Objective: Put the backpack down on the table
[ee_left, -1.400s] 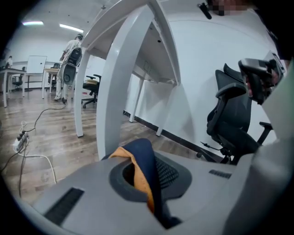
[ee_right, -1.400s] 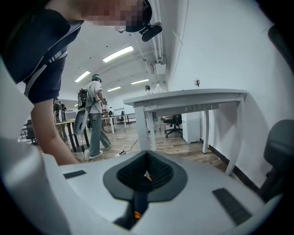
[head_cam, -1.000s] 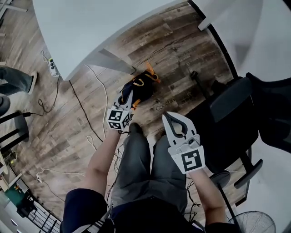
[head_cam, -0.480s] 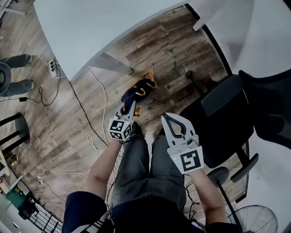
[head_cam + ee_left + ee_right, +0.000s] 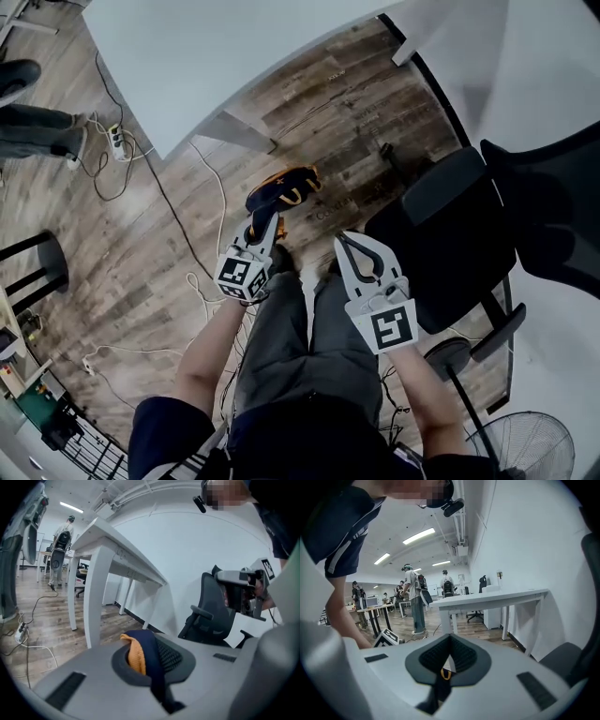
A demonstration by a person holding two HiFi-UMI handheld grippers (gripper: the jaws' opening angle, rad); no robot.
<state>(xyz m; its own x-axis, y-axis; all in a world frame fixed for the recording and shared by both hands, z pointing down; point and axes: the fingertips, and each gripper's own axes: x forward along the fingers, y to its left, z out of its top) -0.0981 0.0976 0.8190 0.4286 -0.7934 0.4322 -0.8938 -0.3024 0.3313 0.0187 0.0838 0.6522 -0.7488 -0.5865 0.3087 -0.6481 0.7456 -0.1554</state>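
The dark blue backpack (image 5: 281, 190) with orange trim hangs above the wooden floor, just ahead of my left gripper (image 5: 266, 222). That gripper is shut on the backpack's blue and orange strap (image 5: 151, 663), which fills the hollow between its jaws in the left gripper view. My right gripper (image 5: 342, 238) is held beside it, to the right, with its tips together (image 5: 450, 637). A small orange ring shows in the slit between its jaws; what it belongs to I cannot tell. The white table (image 5: 187, 56) lies beyond the backpack.
A black office chair (image 5: 450, 234) stands close on the right. Cables and a power strip (image 5: 114, 141) lie on the floor at the left, near another person's feet (image 5: 33, 117). A fan (image 5: 525, 455) sits at the lower right. Several people stand in the background (image 5: 412, 599).
My left gripper has come up toward the camera with the backpack hanging from it, off the floor. The right gripper has risen a little too.
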